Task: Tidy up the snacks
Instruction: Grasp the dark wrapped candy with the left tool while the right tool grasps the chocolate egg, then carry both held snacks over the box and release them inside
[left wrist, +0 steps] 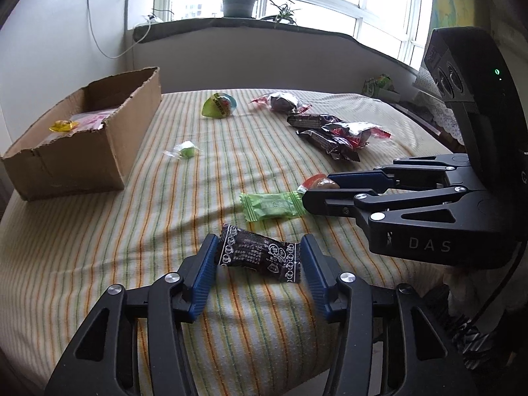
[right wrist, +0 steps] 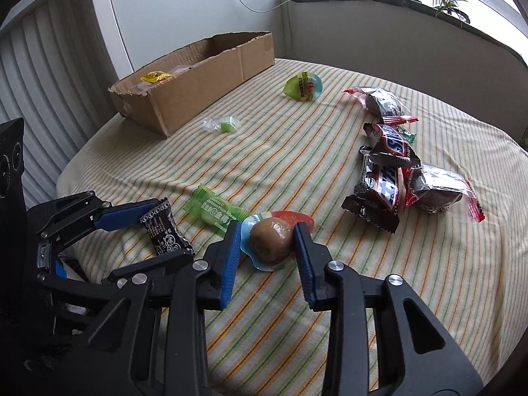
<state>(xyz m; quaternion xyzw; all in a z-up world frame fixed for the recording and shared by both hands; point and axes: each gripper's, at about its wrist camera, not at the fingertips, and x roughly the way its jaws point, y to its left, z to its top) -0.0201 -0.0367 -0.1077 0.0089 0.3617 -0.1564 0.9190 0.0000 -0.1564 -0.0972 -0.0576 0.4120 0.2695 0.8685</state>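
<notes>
striped tablecloth (left wrist: 132, 231); left gripper (left wrist: 259, 257) grasping black candy (left wrist: 257, 255); right gripper (right wrist: 265, 234) grasping brown jelly cup (right wrist: 270, 242).

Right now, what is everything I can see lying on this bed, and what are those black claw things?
Cardboard box: one, brown, far left; holds a yellow sweet.
Green egg-shaped snack: one, far middle.
Small green candy: one, clear wrap, near box.
Snickers bars: two, brown, right.
Clear-wrapped dark snacks: two, red-edged, right.
Green packet: one, near.
Black candy: one, between left gripper's fingers.
Brown jelly cup: one, between right gripper's fingers.
</notes>
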